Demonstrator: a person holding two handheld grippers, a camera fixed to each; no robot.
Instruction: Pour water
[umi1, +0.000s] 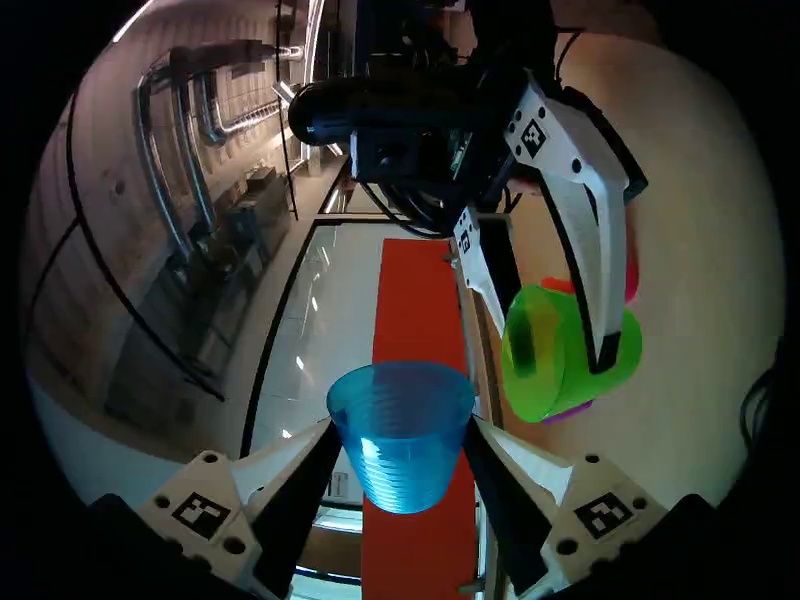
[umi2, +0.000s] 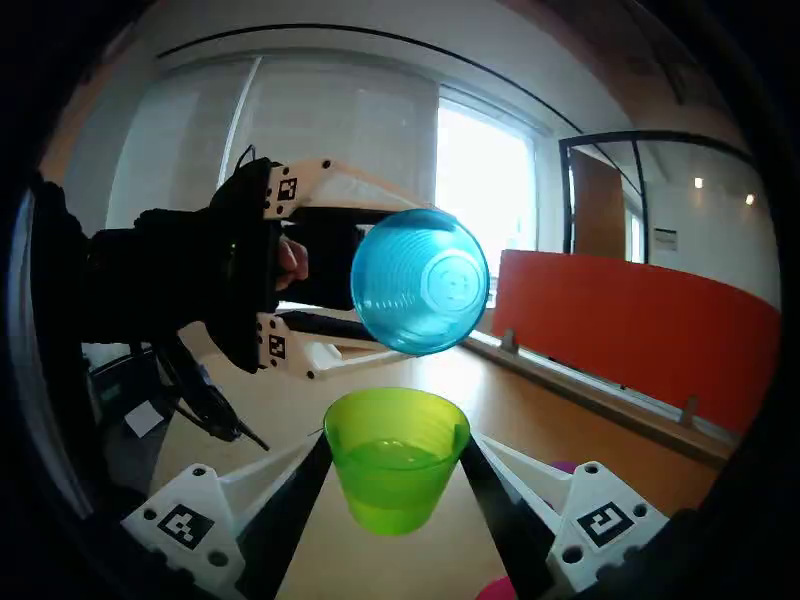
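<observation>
Hold left gripper (umi1: 400, 428) clenched on tipped blue cup (umi1: 402, 450), mouth over green cup (umi2: 395, 475) gripped upright by right gripper (umi2: 396, 445) at lower centre; roll slowly, without jerks.

The left hand-held gripper (umi1: 400, 430) and the right hand-held gripper (umi2: 395, 440) share white plastic fingers (umi1: 545, 470) with black inner faces, square black-and-white markers (umi2: 185, 525) and small screw holes; looped black cables (umi1: 415, 205) trail from the right one's black housing

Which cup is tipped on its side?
The blue cup, held by the left gripper: its base faces the right gripper view, while the green cup below it stands upright.
</observation>
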